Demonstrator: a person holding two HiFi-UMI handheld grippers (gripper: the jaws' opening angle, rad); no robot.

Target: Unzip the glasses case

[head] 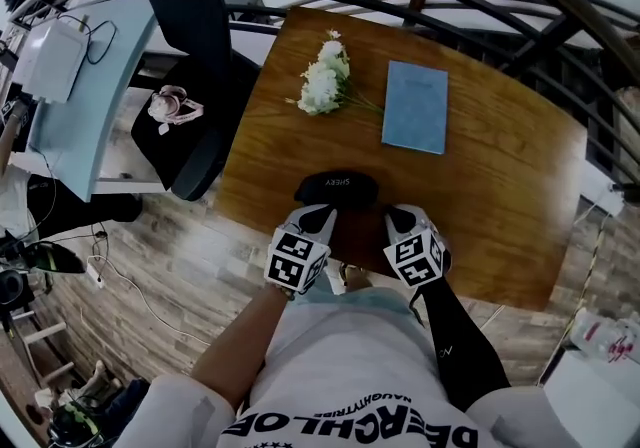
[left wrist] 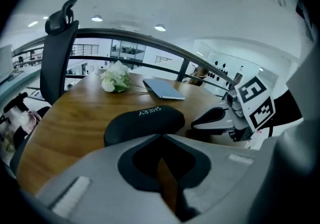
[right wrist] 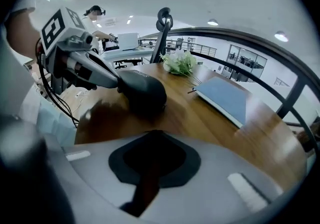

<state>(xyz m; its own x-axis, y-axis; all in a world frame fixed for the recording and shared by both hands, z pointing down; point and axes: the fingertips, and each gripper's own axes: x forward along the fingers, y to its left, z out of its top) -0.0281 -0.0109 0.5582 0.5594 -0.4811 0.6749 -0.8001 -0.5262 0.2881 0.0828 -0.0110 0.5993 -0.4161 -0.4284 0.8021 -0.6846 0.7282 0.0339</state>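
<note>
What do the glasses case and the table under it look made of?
The glasses case: black, matte, probably a fabric- or leatherette-covered hard shell; no glare, rounded form, white printed lettering. The table: wood or wood veneer, smooth semi-gloss; brown grain streaks, soft reflections.

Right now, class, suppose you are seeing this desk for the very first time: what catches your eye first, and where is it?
The black glasses case stands out first, lying closed at the near edge of the wooden table. The left gripper and right gripper sit close by it, one toward each end, both with jaws together. Farther back lie a bunch of white flowers and, to their right, a blue notebook.
</note>
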